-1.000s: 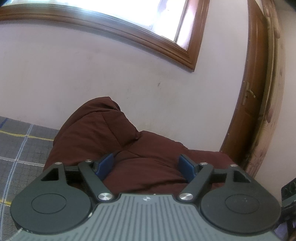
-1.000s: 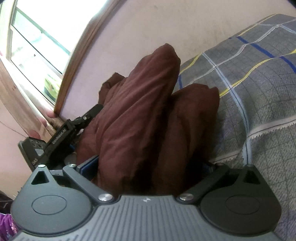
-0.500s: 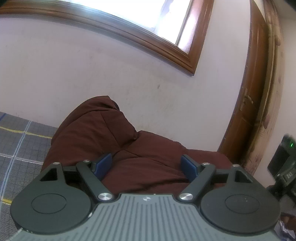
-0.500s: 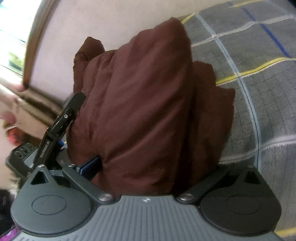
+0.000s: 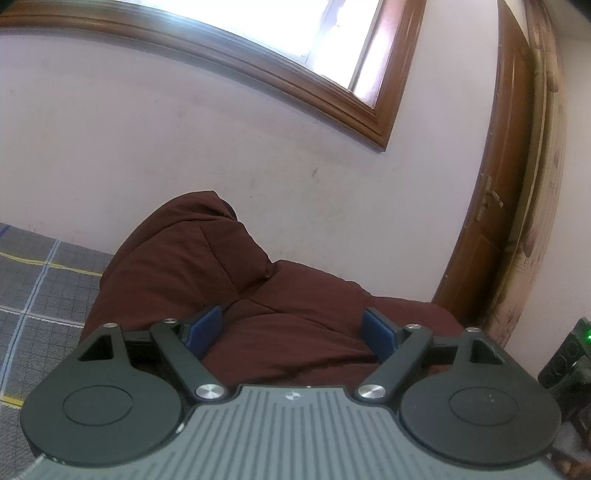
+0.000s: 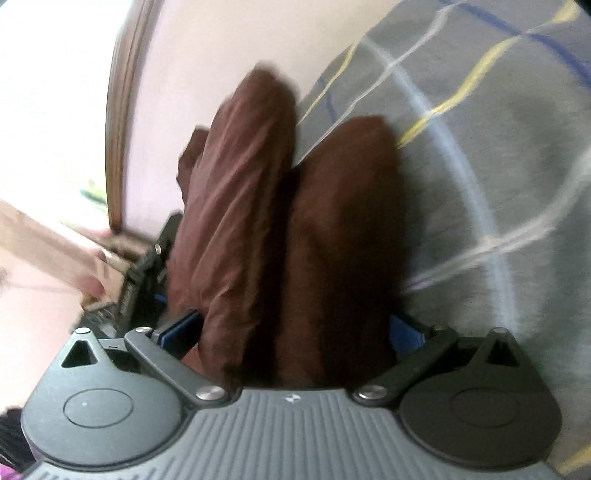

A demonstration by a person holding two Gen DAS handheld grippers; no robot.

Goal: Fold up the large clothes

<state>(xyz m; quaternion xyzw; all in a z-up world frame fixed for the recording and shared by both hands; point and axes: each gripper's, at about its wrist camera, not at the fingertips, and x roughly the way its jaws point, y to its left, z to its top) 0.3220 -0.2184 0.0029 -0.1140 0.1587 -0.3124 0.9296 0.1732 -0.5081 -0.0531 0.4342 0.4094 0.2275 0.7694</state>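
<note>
1. Left wrist view, far left: bedcover [image 5: 33, 295], grey check with white and yellow lines, running up to the wall [image 5: 184, 155].
2. Left of centre: garment [image 5: 192, 266], dark brown and padded, heaped on the bedcover against the wall; its highest fold stands at the left and the bulk slopes down to the right.
3. Centre foreground: left gripper [image 5: 291, 330], jaws wide apart; the blue pads [image 5: 205, 326] flank a low fold of the garment, and contact cannot be told.
4. Above: window [image 5: 295, 33] in a brown frame.
5. Right: wooden door [image 5: 491, 221] with a metal handle; at the far right edge a dark device [image 5: 569, 365] shows a green light.
6. Right wrist view (blurred), left: the window frame, then the left gripper [image 6: 147, 269] seen side-on, just beside the garment.
7. Centre: garment [image 6: 288, 221] in two thick upright folds filling the span of the right gripper [image 6: 295, 328]; both pads press against the cloth, so the jaws are clamped on the bundle while standing wide.
8. Right: bedcover [image 6: 498, 166] under and behind the garment.
9. No container is visible in either view.
</note>
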